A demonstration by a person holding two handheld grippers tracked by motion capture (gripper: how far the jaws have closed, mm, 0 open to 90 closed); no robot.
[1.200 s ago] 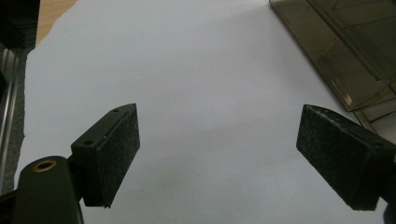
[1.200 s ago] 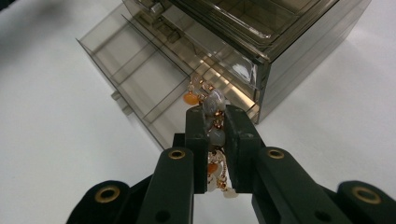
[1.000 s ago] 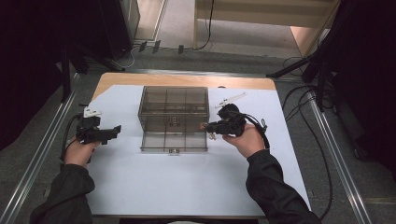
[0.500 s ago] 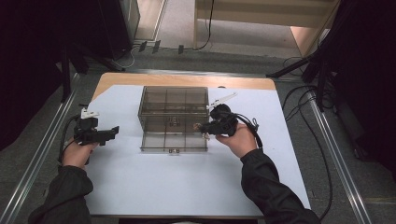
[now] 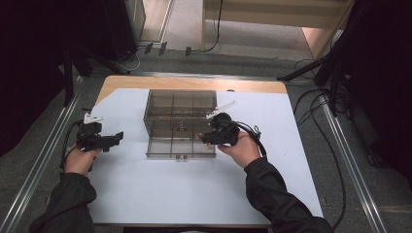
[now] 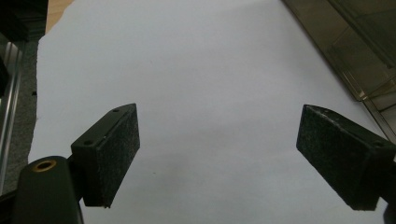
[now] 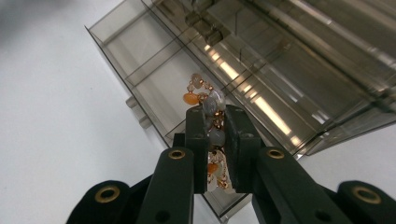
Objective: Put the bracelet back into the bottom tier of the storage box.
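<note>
**Smoky plastic box, beads pinched above its near-right cell**

Smoky clear plastic organizer box [image 5: 180, 124] sits mid-table on the white sheet [image 5: 194, 194], lid open toward the far side. Right gripper [image 7: 216, 122] has its jaws closed tight on a beaded bracelet [image 7: 208, 100] of orange, grey and gold beads, held at the box's near-right corner, over the dividers. Left gripper [image 6: 217, 156] idles well left of the box, jaws spread wide, nothing between them.

Risks, as I judge them: the grip catches only a few beads, so the strand may slide out or swing. The loose end may snag a divider wall or land across two cells. Pushing down may nudge the light box, since the left gripper isn't bracing it.

Room: cells are narrow, walls thin, raised lid crowds the far side. Plenty of bare sheet near, left and right of the box.
</note>
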